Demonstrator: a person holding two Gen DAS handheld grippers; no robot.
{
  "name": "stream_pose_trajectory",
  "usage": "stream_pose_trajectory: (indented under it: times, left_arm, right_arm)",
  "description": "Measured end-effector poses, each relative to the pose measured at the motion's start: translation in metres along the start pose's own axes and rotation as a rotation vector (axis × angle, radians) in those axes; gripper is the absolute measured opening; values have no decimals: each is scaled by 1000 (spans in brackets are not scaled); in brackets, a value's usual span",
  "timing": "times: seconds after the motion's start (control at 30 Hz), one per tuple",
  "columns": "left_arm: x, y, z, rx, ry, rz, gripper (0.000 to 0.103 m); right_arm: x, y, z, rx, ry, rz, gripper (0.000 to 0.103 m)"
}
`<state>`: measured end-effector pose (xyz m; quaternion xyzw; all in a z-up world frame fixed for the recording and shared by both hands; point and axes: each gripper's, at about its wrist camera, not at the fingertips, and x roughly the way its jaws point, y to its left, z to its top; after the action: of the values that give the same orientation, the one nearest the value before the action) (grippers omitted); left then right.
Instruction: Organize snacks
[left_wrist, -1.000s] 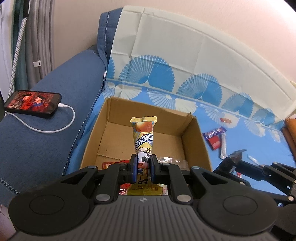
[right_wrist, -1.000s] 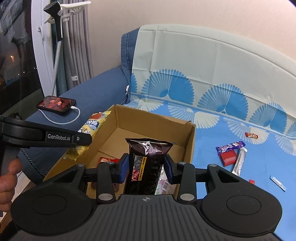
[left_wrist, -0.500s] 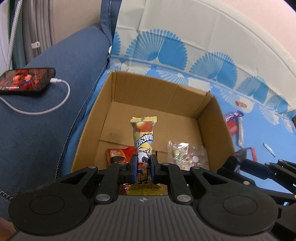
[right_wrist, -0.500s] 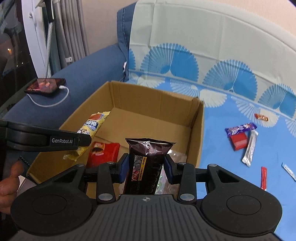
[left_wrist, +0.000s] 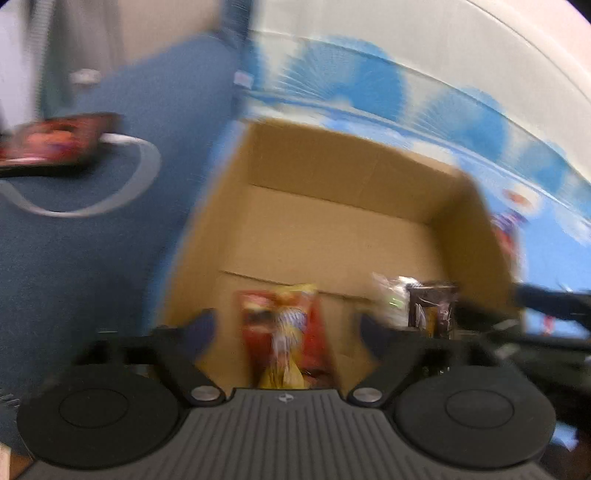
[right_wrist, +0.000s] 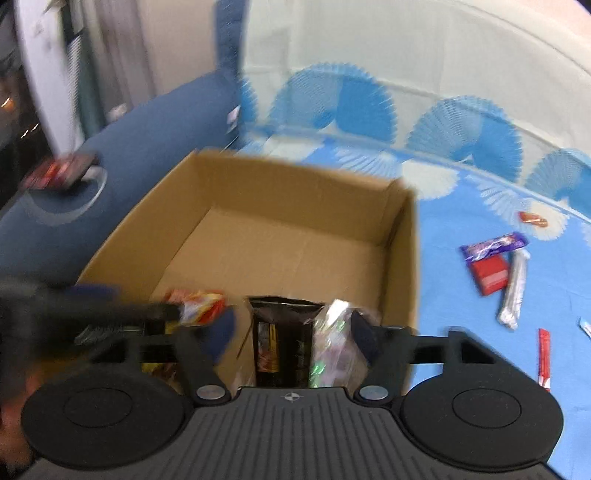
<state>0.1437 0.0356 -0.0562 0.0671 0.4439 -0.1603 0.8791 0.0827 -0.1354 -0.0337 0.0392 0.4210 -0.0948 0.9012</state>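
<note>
Motion blur smears the phone (left_wrist: 51, 142) and yellow snack (left_wrist: 286, 332).

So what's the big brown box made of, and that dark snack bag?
The box looks like plain brown cardboard: dull, matte walls with fold creases across the floor. The dark snack bag seems to be thin glossy plastic or foil film, since its crimped top catches the light, though blur leaves that open.

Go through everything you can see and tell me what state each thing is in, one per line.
Left gripper: jaws just opened, wide, gripping nothing.
Yellow snack: released, lying on the red packet in the box.
Right gripper: jaws just opened, pads off the pouch.
Dark pouch: upright in the box.
Cardboard box: open-topped, partly filled.
Phone: screen lit, cable plugged in.
</note>
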Motion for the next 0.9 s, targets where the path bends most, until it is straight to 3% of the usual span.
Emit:
stream_pose_trajectory:
  times: [0.07, 0.17, 0.27, 0.37, 0.5, 0.9]
  left_arm:
    - [-13, 6, 0, 1, -65, -16, 103]
    - [-29, 8, -6, 40, -96, 12, 103]
    - [-42, 7, -20, 62, -45, 18, 103]
    - [-54, 5, -39, 24, 21, 29, 103]
    - [-78, 0, -64, -10, 44, 21, 103]
    - [-171, -17, -80, 69, -190, 56, 103]
  right_arm:
    - [-7, -4, 6, 20, -33, -1, 90]
    - [-19, -4, 3, 5, -26, 5, 94]
    - [-35, -1, -14, -11, 5, 9, 94]
    - [-57, 5, -33, -1, 33, 9, 97]
    - [-92, 15, -57, -4, 9, -8, 98]
    - [-173, 30, -85, -65, -156, -23, 103]
